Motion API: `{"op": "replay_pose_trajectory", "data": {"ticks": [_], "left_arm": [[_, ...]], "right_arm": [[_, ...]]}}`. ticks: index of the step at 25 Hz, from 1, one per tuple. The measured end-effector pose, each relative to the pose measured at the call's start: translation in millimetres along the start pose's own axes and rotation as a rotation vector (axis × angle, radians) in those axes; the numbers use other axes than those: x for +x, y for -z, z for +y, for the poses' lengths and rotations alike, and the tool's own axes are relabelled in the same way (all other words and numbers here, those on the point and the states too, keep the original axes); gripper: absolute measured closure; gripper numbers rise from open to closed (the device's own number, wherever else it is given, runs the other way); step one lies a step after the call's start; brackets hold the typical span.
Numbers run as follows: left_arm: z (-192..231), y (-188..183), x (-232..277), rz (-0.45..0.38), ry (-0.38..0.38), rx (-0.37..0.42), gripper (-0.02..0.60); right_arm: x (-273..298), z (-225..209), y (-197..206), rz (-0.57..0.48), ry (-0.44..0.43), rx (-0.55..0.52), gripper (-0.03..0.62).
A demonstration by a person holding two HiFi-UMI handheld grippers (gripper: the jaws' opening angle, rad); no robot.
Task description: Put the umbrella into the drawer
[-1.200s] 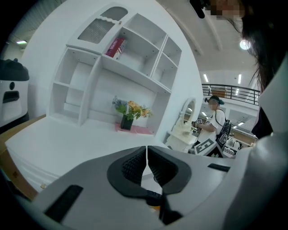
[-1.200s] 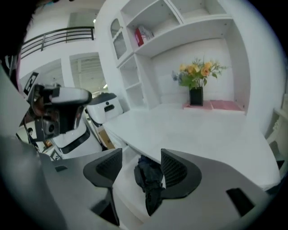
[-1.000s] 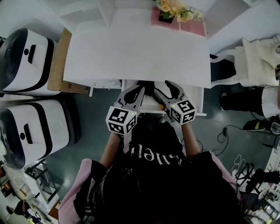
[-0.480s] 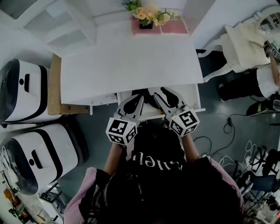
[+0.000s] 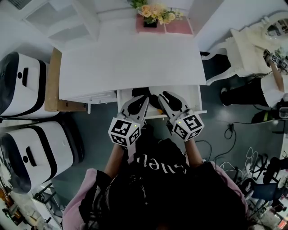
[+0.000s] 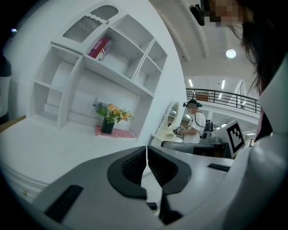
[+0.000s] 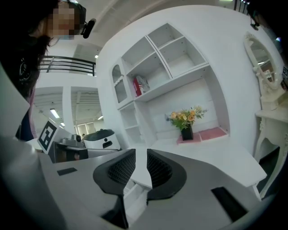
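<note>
The white desk has its drawer pulled open at the front edge. A dark thing, apparently the umbrella, lies inside, mostly hidden by the grippers. My left gripper hangs over the drawer's left part, and in the left gripper view its jaws are shut with nothing between them. Over the drawer's middle is my right gripper. In the right gripper view its jaws are closing, a narrow gap still open and empty, with the drawer's white edge below.
A flower pot and pink mat stand at the desk's back under a white shelf unit. Two white machines stand left. A white dressing table, a person and floor cables are on the right.
The right gripper's jaws went from wide apart to nearly together. Both grippers lifted slightly out of the drawer. The head view shifted, so the desk sits further left.
</note>
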State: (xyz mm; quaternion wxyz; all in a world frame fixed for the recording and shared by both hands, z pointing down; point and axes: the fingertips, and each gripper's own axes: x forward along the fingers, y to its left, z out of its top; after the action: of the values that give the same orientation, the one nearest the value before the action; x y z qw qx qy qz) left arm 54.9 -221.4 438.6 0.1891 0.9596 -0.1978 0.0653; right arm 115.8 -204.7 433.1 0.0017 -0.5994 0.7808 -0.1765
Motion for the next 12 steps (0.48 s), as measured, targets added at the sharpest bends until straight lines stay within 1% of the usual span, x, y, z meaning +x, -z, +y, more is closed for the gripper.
{"op": "replay_pose_trajectory", "data": {"ticks": [6, 12], "left_arm": [[-21.9, -4.5, -6.4, -0.055, -0.037, -0.036, 0.561], [-76.2, 2.8, -33.5, -0.102, -0.067, -0.049, 0.561]], "right_arm": [[-47.1, 9.7, 0.3, -0.007, -0.009, -0.047, 0.516], [-113.3, 25.1, 12.0, -0.011, -0.029, -0.058, 0.523]]}}
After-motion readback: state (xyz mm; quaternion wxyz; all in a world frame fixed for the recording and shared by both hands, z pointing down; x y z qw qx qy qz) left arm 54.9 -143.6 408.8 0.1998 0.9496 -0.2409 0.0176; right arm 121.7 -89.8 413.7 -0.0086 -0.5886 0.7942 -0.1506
